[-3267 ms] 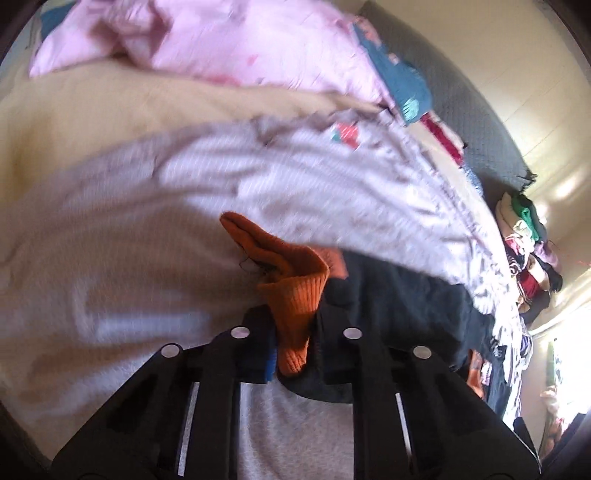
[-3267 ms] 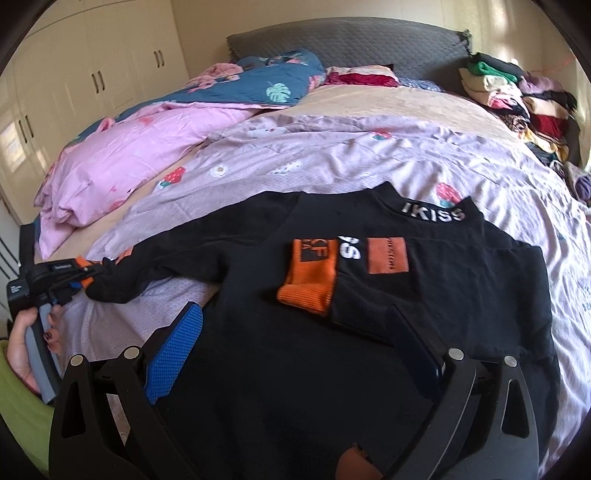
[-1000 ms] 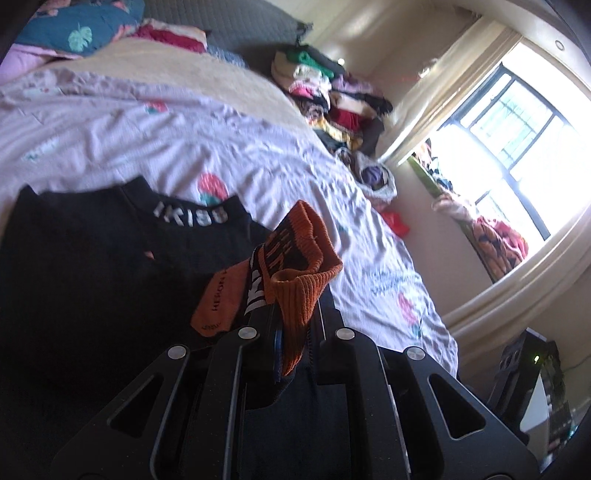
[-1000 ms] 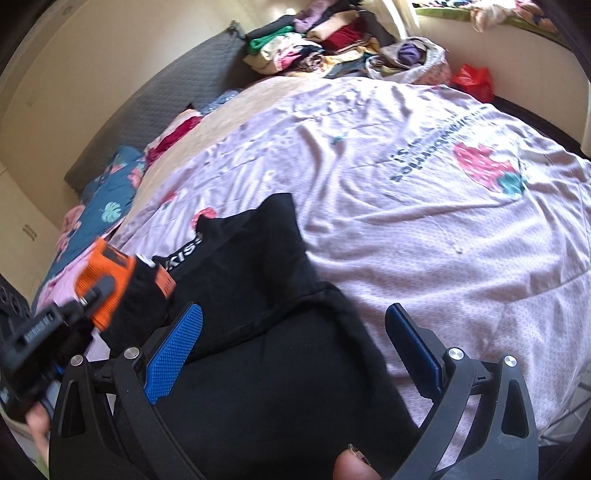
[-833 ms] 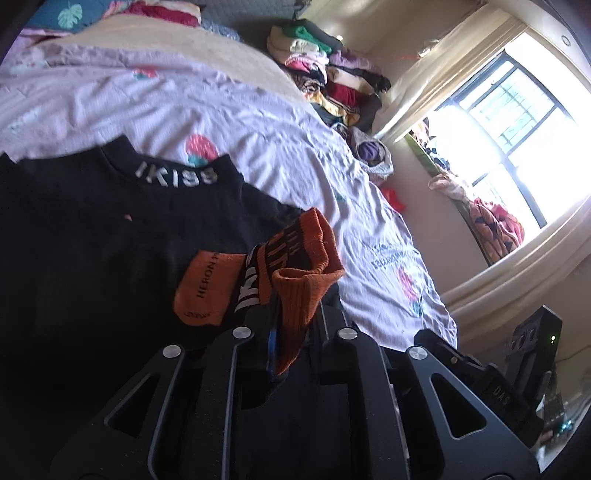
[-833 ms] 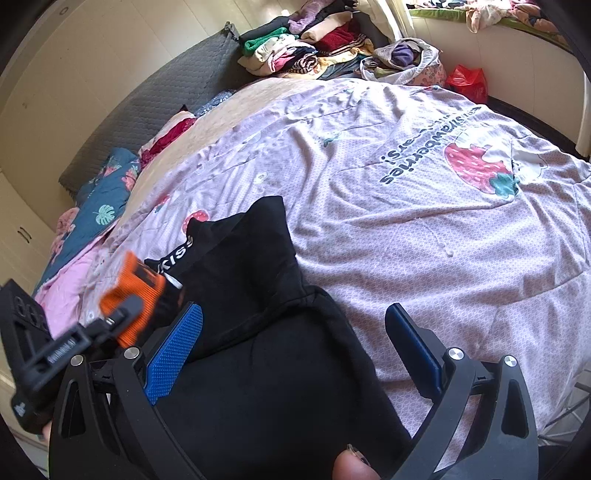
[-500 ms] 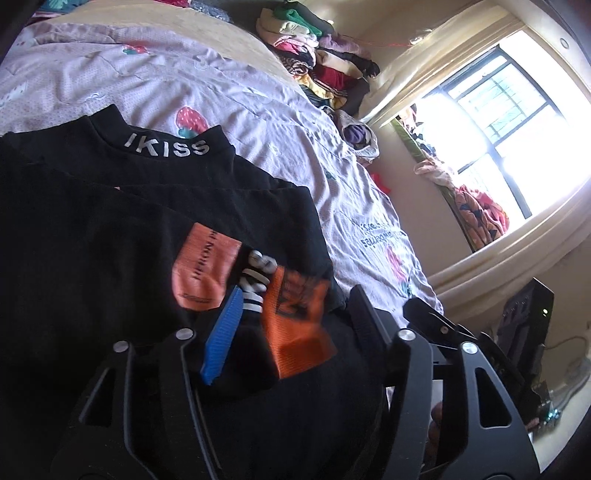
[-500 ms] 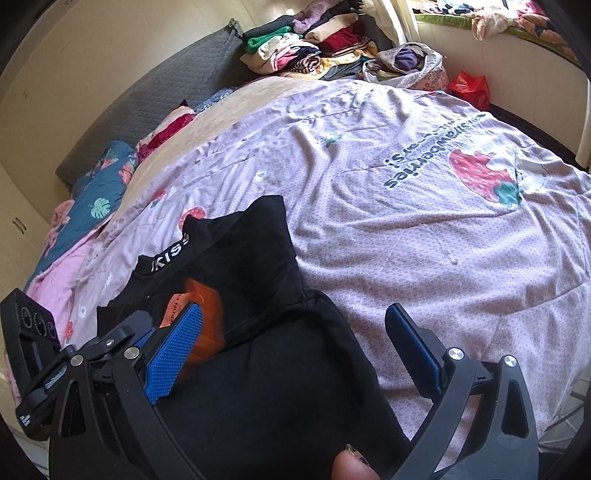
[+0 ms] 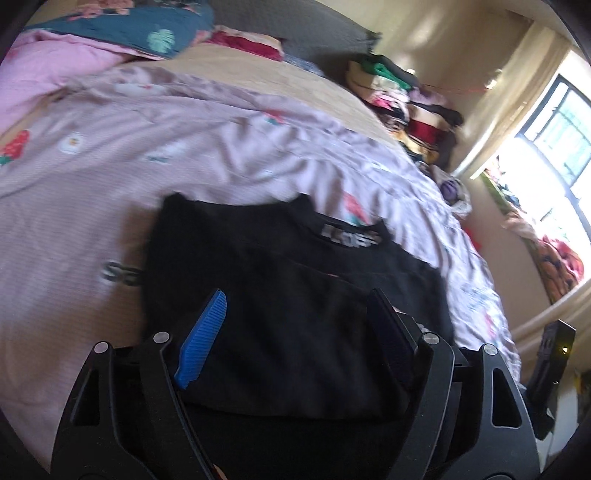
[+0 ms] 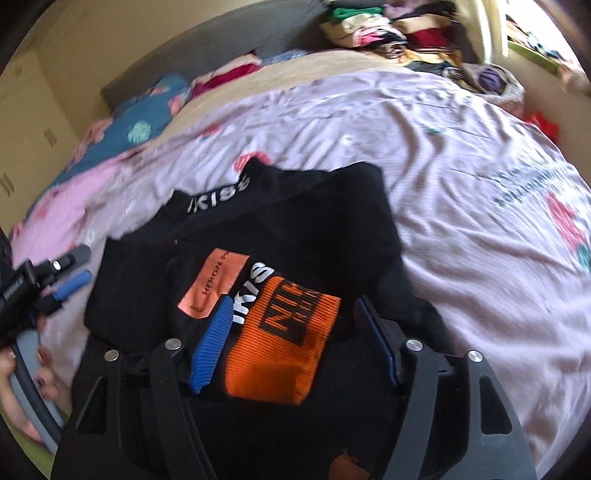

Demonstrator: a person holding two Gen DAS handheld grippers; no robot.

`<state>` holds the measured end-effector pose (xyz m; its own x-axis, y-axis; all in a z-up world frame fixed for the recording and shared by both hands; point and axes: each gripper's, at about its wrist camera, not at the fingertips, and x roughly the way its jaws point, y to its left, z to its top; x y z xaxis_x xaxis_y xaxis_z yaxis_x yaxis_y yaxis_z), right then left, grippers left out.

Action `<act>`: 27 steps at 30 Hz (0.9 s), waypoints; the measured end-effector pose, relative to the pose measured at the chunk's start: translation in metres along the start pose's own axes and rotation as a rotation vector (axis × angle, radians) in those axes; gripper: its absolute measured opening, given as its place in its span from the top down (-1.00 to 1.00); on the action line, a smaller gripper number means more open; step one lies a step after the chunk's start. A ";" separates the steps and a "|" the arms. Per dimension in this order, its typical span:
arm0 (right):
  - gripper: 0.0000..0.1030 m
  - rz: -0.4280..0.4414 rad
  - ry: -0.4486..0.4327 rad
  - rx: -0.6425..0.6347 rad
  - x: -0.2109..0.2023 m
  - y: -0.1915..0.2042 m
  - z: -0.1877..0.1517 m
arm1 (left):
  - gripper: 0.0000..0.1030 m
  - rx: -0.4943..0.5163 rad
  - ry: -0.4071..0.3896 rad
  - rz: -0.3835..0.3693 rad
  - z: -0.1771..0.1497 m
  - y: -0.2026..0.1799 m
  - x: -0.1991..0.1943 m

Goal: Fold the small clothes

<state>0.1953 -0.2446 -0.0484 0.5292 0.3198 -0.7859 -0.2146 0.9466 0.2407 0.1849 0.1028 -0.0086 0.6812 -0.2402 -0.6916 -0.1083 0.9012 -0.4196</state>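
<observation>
Black sweater [image 10: 317,229] is lying on the bed's lilac sheet [image 10: 461,155] with both sleeves folded in, orange cuff [image 10: 284,343] on top; left tongs [image 9: 295,328] are standing apart and empty after opening, right tongs [image 10: 291,332] are closing around the cuff, pads not yet pressing. Risk, as I judge it: a cuff-only pinch is dragging the sleeve out, undoing the fold. Pink duvet [image 9: 48,77] and clothes pile [image 10: 388,26] are sitting well apart, nothing blocking.
</observation>
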 end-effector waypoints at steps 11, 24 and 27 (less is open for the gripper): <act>0.36 0.044 0.026 -0.014 0.023 -0.001 -0.004 | -0.38 -0.107 0.012 0.062 0.002 0.064 -0.001; 0.75 0.056 -0.191 -0.284 -0.039 0.039 0.053 | -0.37 -0.099 0.044 0.049 -0.005 0.059 0.015; 0.75 0.017 -0.166 -0.290 -0.027 0.032 0.055 | -0.37 -0.109 0.050 0.066 -0.006 0.061 0.019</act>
<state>0.2193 -0.2209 0.0113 0.6452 0.3600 -0.6739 -0.4365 0.8976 0.0617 0.1862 0.1511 -0.0510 0.6333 -0.2021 -0.7471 -0.2312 0.8719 -0.4318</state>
